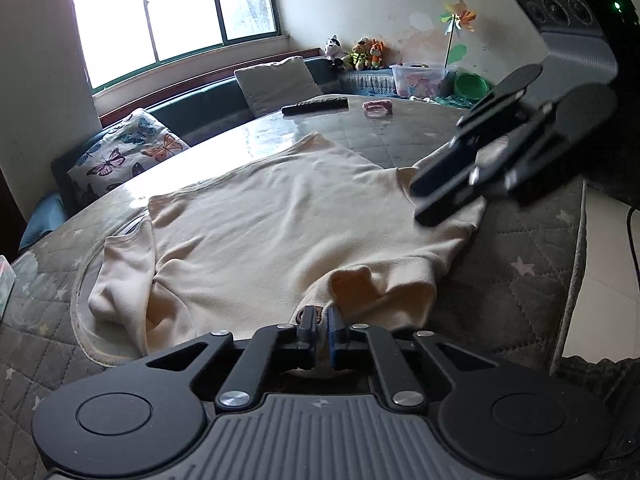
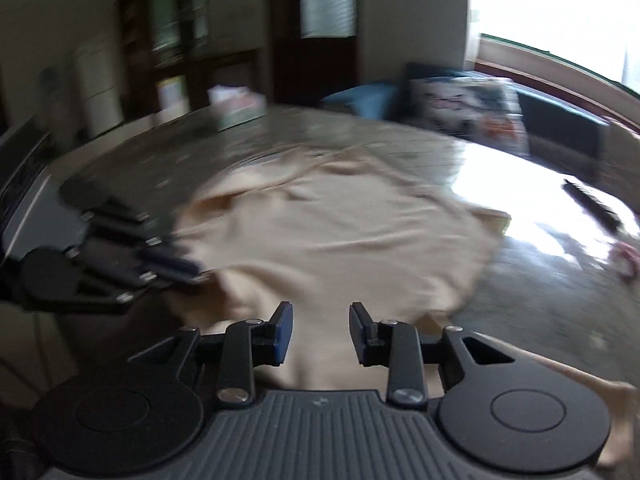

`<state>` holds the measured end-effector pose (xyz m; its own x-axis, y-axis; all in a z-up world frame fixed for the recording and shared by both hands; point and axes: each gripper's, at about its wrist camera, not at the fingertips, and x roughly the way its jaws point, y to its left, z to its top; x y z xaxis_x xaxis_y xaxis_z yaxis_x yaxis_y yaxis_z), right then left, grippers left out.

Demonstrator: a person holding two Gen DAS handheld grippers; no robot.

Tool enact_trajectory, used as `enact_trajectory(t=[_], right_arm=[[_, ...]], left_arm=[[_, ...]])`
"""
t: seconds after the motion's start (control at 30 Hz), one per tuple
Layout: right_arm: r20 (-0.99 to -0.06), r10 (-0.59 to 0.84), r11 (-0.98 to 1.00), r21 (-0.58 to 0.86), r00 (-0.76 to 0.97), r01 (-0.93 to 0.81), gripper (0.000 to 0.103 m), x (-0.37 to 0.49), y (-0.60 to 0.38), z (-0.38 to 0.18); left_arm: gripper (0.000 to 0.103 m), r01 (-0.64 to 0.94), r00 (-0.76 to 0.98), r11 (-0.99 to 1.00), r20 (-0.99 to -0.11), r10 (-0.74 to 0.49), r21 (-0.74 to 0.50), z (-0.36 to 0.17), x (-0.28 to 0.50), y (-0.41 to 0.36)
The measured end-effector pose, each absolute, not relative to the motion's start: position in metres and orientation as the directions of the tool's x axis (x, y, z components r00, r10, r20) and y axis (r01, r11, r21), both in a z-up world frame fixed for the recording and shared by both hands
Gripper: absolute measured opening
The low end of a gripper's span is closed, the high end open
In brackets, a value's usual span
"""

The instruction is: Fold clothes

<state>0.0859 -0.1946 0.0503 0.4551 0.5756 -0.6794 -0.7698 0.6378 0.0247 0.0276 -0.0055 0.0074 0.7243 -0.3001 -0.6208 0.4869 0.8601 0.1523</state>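
Cream shirt spread on the desk, one hand-held gripper pinching it and the other parted above it

Left wrist view: the left hand-held gripper (image 1: 319, 326) is clamped tight on the near edge of the cream shirt (image 1: 280, 216), which lies spread across the quilted desk (image 1: 520, 264) with one sleeve folded at the left; the right hand-held gripper (image 1: 448, 194) hovers over the shirt's far right corner, and a remote control (image 1: 315, 105) lies at the desk's far side. Right wrist view, blurred: the right hand-held gripper (image 2: 320, 332) has its jaws narrowly parted with nothing between them, above the shirt (image 2: 340, 232), while the left hand-held gripper (image 2: 182, 268) grips the cloth at the left
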Motion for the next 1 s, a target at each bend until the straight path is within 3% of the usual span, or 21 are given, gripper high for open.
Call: enact_trajectory(t=[0.27,0.3,0.33,0.43,0.7,0.8,1.0], right_arm=[[-0.739,0.570,0.517,-0.016,0.359,-0.856,0.028,0.059,-0.153,0.019],[-0.747,0.552,0.522,-0.038,0.371,-0.852,0.026,0.058,-0.150,0.015],[-0.752,0.539,0.522,-0.056,0.380,-0.851,0.017,0.057,-0.149,0.012],[-0.748,0.539,0.515,-0.072,0.388,-0.854,0.008,0.053,-0.151,0.014],[-0.784,0.525,0.464,-0.063,0.332,-0.884,0.008,0.049,-0.161,0.016],[-0.783,0.542,0.428,-0.057,0.306,-0.902,0.017,0.047,-0.162,0.020],[-0.730,0.601,0.460,-0.018,0.326,-0.888,0.020,0.067,-0.167,0.046]], left_arm=[[0.004,0.475,0.730,0.868,-0.616,-0.294,0.148,0.008,0.024,-0.002],[0.004,0.473,0.733,0.868,-0.615,-0.293,0.151,0.009,0.024,-0.001],[0.004,0.472,0.735,0.868,-0.612,-0.292,0.153,0.009,0.023,-0.001],[0.004,0.466,0.741,0.870,-0.607,-0.287,0.159,0.013,0.023,0.001],[0.005,0.511,0.702,0.844,-0.644,-0.304,0.159,0.009,0.019,0.006],[0.008,0.509,0.710,0.848,-0.629,-0.316,0.149,0.019,0.018,0.014],[0.009,0.428,0.763,0.893,-0.585,-0.274,0.141,0.042,0.033,0.033]])
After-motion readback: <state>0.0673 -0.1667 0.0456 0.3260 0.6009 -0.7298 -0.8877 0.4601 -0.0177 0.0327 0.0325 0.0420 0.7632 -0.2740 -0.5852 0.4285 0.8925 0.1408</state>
